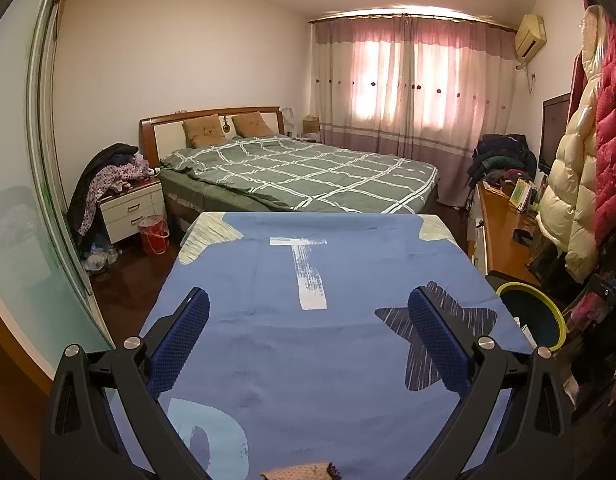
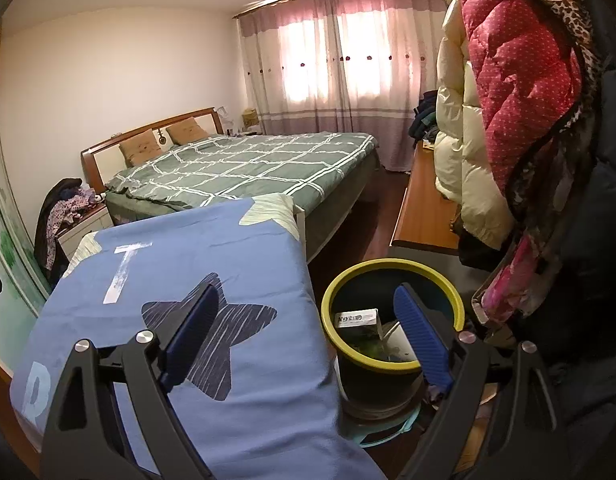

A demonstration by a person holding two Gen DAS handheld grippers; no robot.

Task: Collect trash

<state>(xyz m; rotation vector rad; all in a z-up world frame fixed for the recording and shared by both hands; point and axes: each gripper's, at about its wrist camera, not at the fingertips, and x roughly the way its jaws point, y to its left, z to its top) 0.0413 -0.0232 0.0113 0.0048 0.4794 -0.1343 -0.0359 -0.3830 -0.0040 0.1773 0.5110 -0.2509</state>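
Note:
A dark trash bin with a yellow-green rim [image 2: 391,268] stands on a small stool to the right of a table covered with a blue cloth [image 2: 212,264]. Inside the bin lie a white carton [image 2: 355,318] and other scraps. My right gripper [image 2: 308,312] is open and empty, its fingers straddling the table's right edge and the bin. My left gripper [image 1: 308,316] is open and empty above the blue cloth [image 1: 308,340]. The bin's rim [image 1: 527,292] shows at the right in the left wrist view. A small patterned thing [image 1: 304,472] lies at the cloth's near edge.
A bed with a green checked cover [image 1: 308,172] stands behind the table. A nightstand [image 1: 128,204] piled with clothes and a red bucket [image 1: 154,234] are at the left. A wooden desk [image 1: 503,232] and hanging coats [image 2: 507,100] fill the right side.

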